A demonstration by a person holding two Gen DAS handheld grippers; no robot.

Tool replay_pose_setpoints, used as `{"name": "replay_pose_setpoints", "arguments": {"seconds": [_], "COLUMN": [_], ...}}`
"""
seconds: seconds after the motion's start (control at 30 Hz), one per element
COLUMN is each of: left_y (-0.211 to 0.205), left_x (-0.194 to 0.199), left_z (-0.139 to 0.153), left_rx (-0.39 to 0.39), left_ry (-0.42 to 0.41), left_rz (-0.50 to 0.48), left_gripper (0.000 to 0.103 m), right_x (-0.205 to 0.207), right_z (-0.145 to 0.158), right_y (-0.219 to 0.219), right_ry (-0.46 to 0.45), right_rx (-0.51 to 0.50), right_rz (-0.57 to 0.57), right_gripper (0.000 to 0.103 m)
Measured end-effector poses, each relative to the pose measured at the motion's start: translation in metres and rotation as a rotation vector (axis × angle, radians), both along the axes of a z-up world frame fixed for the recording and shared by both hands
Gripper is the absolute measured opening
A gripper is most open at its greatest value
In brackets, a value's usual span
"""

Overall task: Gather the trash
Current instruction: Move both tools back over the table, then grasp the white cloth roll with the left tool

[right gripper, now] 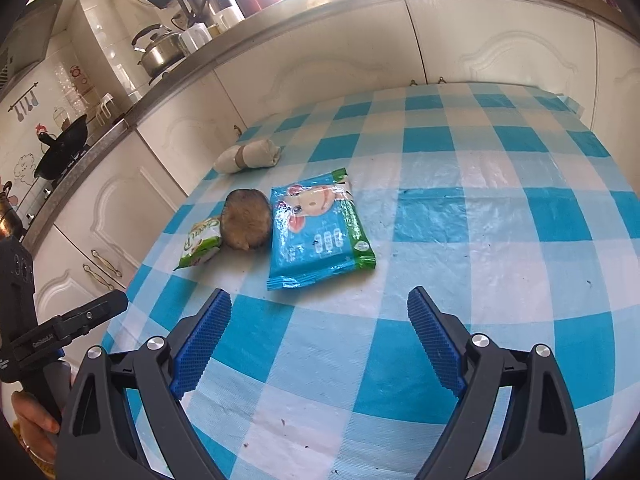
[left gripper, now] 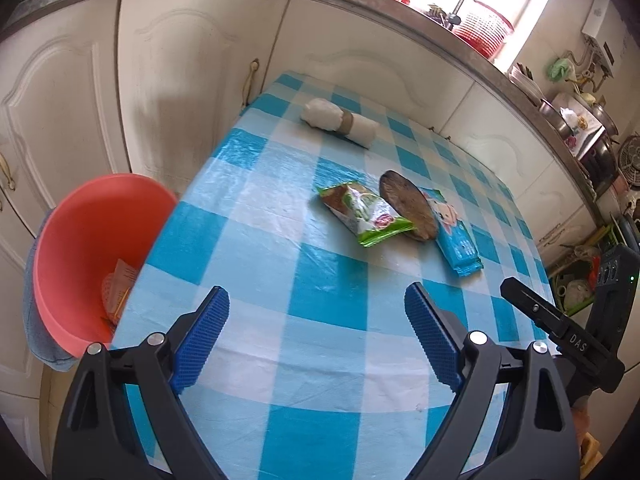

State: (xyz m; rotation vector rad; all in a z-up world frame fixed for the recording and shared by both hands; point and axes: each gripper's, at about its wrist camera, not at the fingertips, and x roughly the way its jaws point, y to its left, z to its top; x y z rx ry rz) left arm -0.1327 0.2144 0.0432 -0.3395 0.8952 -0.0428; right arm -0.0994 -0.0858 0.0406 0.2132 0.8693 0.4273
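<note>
blue fingers (left gripper: 204,336) frame the table; bin (left gripper: 80,248) contents sit half-hidden.

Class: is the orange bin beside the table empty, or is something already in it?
Not empty. The orange bin already holds crumpled paper near its bottom, seen in the left wrist view.

Both views look from just behind their own fingers, tilted steeply down across the table (left gripper: 256,236) toward its far edge by the cabinets. The left wrist view sits near the table's near left corner, taking in the left edge and the orange basin (left gripper: 92,248) beside it. The right wrist view (right gripper: 500,220) sits further right. Both share the table's middle, with the green wrapper (left gripper: 364,214) (right gripper: 200,246), and each catches the other gripper at its side.
</note>
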Motion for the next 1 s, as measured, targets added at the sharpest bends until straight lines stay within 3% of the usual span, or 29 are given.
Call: {"name": "replay_pose_setpoints", "arguments": {"seconds": [0.23,0.33,0.7,1.0], "left_y": [-0.010,-0.010,-0.013,-0.024], "left_x": [0.035,0.062,0.197,0.253], "left_z": [0.019,0.027,0.003,-0.018], "left_rx": [-0.003,-0.066,-0.199,-0.045], "left_ry": [-0.037,-0.047,0.061,0.134], "left_rz": [-0.030,-0.027,0.152,0.215], "left_gripper": [0.090,0.090,0.090,0.090], "right_x": [-0.002,-0.001,0.005,0.009], "right_z": [0.000,0.001,0.002,0.006], "right_y": [-0.006,-0.009,-0.022,-0.024], "right_ry": [-0.006,-0.009,-0.003,-0.026], "right_rx": [0.002,0.013,0.081,0.064], "right_rz": [-0.008,-0.010,-0.002,0.025], "right_gripper": [0.089,0.089,0.089,0.090]}}
